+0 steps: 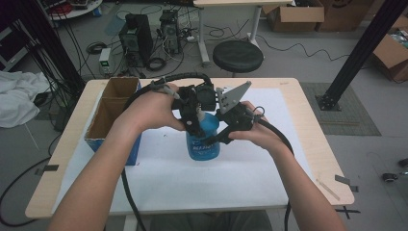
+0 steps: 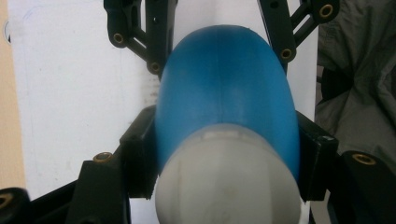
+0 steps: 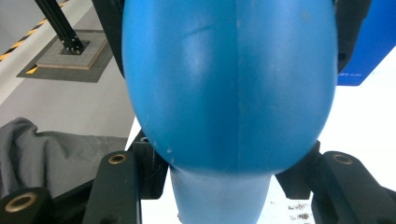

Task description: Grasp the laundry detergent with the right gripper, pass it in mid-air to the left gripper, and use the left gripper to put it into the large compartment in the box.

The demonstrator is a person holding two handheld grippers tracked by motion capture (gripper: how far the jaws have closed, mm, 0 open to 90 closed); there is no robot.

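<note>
A blue plastic bottle (image 1: pixel 203 141) with a printed label stands on the white sheet at the table's middle. Both grippers clamp it from above. My left gripper (image 1: pixel 194 121) comes in from the left and is shut on the bottle (image 2: pixel 224 88) where its blue shoulder meets the white cap (image 2: pixel 229 186). My right gripper (image 1: pixel 224 134) comes in from the right and is shut on the bottle (image 3: pixel 229 84) at the narrowing below its round blue body. In the left gripper view my left gripper (image 2: pixel 229 161) has black pads pressed on both sides. In the right gripper view my right gripper (image 3: pixel 224 172) does the same.
An open cardboard box (image 1: pixel 113 108) with a blue side stands at the table's left. A white sheet (image 1: pixel 216 178) covers the wooden tabletop (image 1: pixel 317 159). A black stool (image 1: pixel 238 55) and computer cases stand beyond the far edge. Grey cloth (image 2: pixel 355 93) lies past the table's near edge.
</note>
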